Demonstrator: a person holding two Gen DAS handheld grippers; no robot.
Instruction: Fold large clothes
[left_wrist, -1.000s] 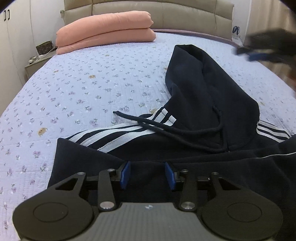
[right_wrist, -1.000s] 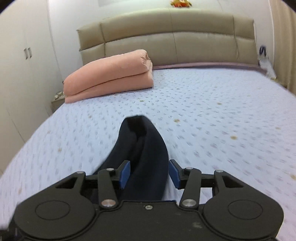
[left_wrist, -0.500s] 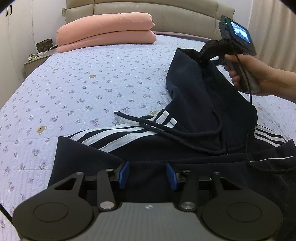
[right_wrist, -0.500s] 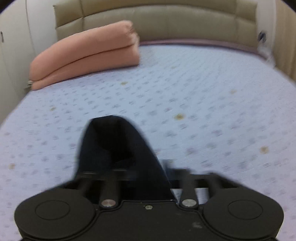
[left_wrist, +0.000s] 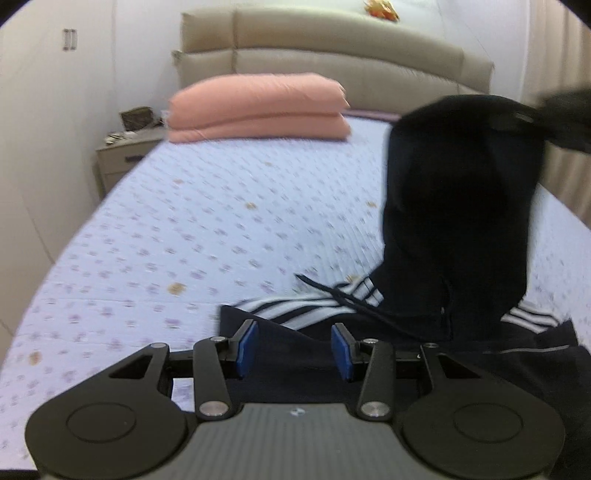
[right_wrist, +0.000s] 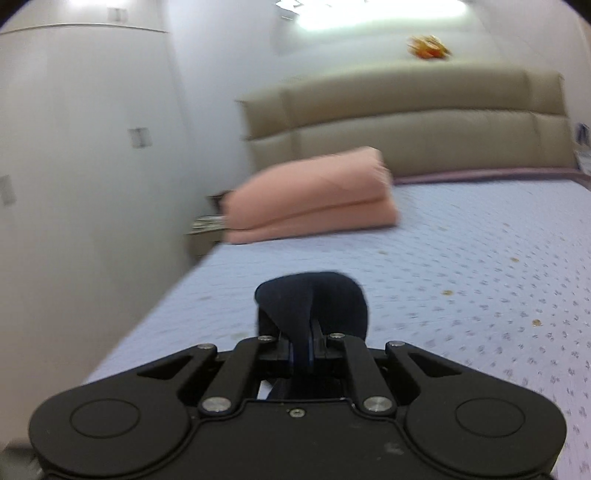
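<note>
above the bed (left_wrist: 229, 206), hoodie (left_wrist: 458, 221) hood hangs upright from right gripper (right_wrist: 302, 343).

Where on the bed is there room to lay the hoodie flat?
The widest bare bedspread lies between the pink folded blanket by the headboard and the black hoodie. Near the left tongs it is crowded with the striped sleeve and drawstring.

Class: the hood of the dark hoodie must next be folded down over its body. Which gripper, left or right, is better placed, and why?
Right. The right gripper is already shut on the hoodie's hood, holding it raised above the bed. The left gripper is open with its pads apart over the hoodie's body, gripping nothing.
</note>
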